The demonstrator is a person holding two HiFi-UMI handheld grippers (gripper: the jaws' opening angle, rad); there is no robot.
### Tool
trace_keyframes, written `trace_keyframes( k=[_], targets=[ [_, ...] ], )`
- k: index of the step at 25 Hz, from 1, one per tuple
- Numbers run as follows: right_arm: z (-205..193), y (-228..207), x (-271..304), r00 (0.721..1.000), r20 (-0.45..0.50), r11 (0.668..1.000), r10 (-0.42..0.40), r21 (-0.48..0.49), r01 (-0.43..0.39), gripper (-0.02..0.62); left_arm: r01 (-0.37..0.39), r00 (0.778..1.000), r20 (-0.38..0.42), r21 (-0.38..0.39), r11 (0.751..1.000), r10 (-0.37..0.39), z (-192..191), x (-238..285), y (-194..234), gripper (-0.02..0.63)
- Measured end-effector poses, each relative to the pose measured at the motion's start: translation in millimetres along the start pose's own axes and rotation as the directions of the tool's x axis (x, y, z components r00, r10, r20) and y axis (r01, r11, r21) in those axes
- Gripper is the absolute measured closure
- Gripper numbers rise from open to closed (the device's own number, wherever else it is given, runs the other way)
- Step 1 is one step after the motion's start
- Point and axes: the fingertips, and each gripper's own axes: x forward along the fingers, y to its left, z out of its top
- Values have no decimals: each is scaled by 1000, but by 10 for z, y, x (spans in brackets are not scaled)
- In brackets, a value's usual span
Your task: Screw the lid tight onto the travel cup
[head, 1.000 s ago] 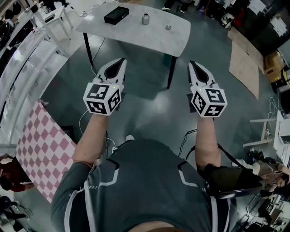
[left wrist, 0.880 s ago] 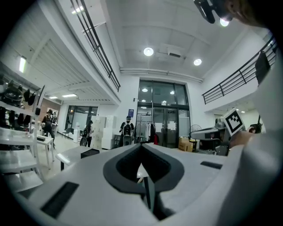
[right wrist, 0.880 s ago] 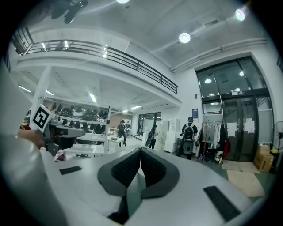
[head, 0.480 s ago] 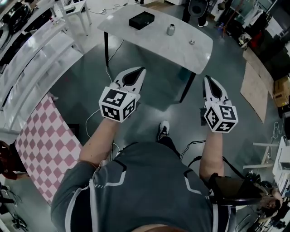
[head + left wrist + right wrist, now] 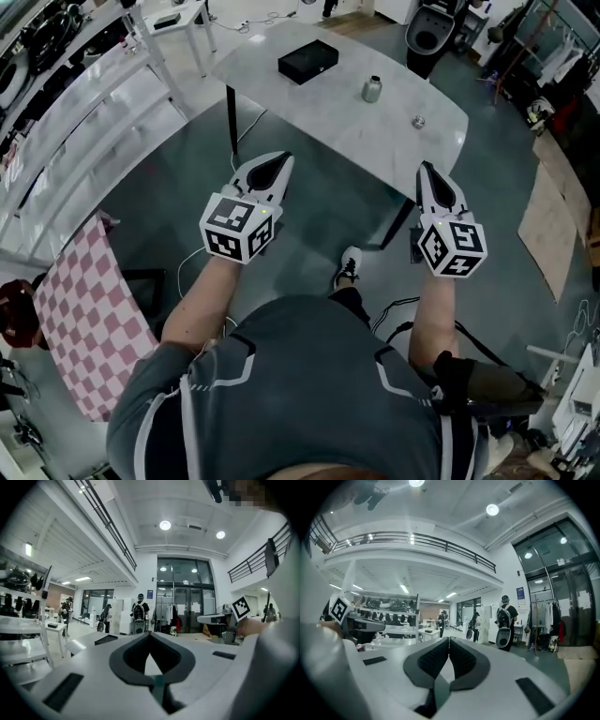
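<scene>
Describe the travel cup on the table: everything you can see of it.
The travel cup is a small silvery cylinder, metal by its look, narrowing slightly at the top. It stands upright on the pale grey table, apparently with no lid on it, though it is small in the head view. It sits between the black box and the small round lid, apart from both. Only the table touches it; finer detail is too small to make out.
</scene>
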Motion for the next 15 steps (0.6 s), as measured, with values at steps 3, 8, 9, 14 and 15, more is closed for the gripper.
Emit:
trace_keyframes(
  k=[3,8,9,14,15],
  targets=[
    [91,-551,467,999,6,999,31,-21,-31,568,-31,1000,7,-8,999,31,122,700,63,597],
    [232,-1459,1038,999,21,998,42,-39,-41,568,-37,999,14,33,999,36,389,1727,57,597],
    [244,-1608,1137,999,20,998,49,-42,-48,568,-35,999,16,34,999,35,428,1918,64,597],
    [219,-2282,1480,998,0,998,64,-22,-64,568,-25,999,-25,22,999,26,494,2731,48,597],
    [221,-2383,1532,997,3,997,72,-18,-72,568,-28,999,-27,32,999,29,515,2862,44,597]
  ],
)
